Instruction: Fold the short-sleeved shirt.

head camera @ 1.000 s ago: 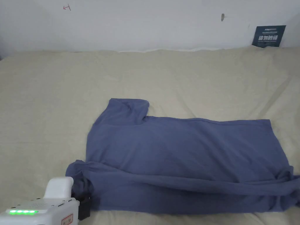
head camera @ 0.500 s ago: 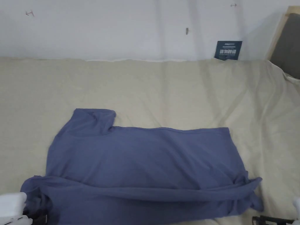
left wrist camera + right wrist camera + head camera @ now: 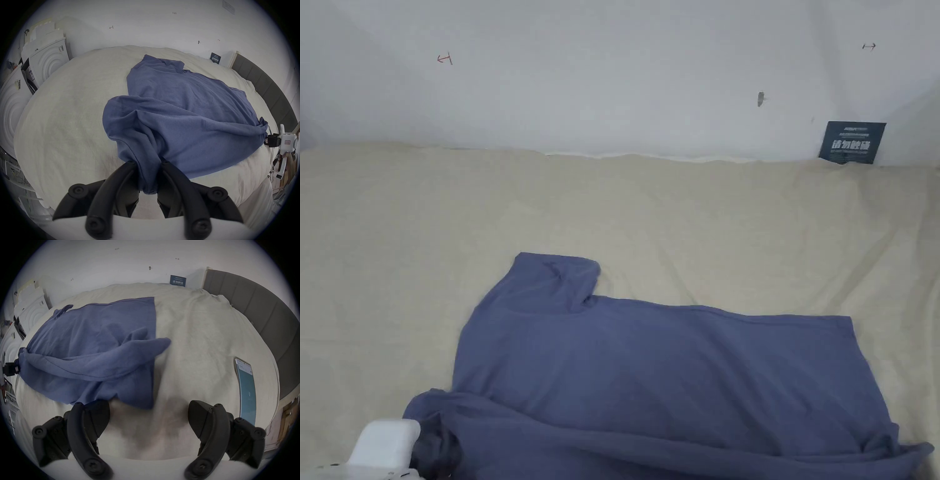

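Blue short-sleeved cotton shirt (image 3: 662, 375) lies on the beige bedsheet (image 3: 675, 206) – left gripper (image 3: 148, 164) jaws pinch its bunched corner; right gripper (image 3: 148, 404) jaws spread – empty

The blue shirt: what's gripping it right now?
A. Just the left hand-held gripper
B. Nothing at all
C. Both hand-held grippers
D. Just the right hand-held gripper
A. In its own view, the left hand-held gripper has a bunch of the blue shirt pinched between its jaws, while the right hand-held gripper has its jaws spread wide over the bare bed sheet.
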Motion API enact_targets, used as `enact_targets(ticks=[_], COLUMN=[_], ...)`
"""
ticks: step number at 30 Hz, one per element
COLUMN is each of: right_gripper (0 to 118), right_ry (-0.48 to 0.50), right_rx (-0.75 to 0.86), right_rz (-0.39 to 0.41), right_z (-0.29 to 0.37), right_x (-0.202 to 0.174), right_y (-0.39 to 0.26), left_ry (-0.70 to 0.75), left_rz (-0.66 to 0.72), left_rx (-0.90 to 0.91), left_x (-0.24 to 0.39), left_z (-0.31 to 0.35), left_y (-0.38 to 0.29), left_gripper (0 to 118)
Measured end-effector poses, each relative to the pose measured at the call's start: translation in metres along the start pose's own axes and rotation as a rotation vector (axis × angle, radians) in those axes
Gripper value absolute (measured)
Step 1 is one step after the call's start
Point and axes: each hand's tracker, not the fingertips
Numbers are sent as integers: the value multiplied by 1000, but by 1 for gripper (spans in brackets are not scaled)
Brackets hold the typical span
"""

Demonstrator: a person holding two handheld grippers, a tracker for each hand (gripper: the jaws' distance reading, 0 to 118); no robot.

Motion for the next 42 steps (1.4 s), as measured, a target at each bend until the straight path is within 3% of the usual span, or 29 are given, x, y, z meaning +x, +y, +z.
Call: enact_targets(ticks=[1,3,5,6,12,17,22,34,40,42], right_gripper=[97,73,22,16,9,7,6,4,1,1], right_ry=[-4,14,14,22,7,-6,19,53,81,75], right_rx=[-16,5,42,41,77,98,116,116,161,155], right_rz=[-7,-26,-20,-22,-42,14,-16,45,-56,-38], right_z=[1,13,20,21,35,47,56,64,89,91], right_x=[-1,-1,1,2,2,2,7,4,29,36], right_y=[2,3,4,4,5,12,8,-7,-24,-26], left_ry=[0,1,2,2,-5,-5,9,2,-14,-10], left_rz=[0,0,-2,-4,-10,-16,-38,-34,-1,-10], left_rx=[-1,-3,-4,-4,6,13,19,32,36,36], left_x=[0,1,2,2,12,13,14,12,3,2], left_z=[0,0,1,2,24,28,25,40,68,70], left_y=[0,0,1,1,6,10,5,1,-14,-18], left_gripper=[19,19,19,19,19,19,19,19,19,19])
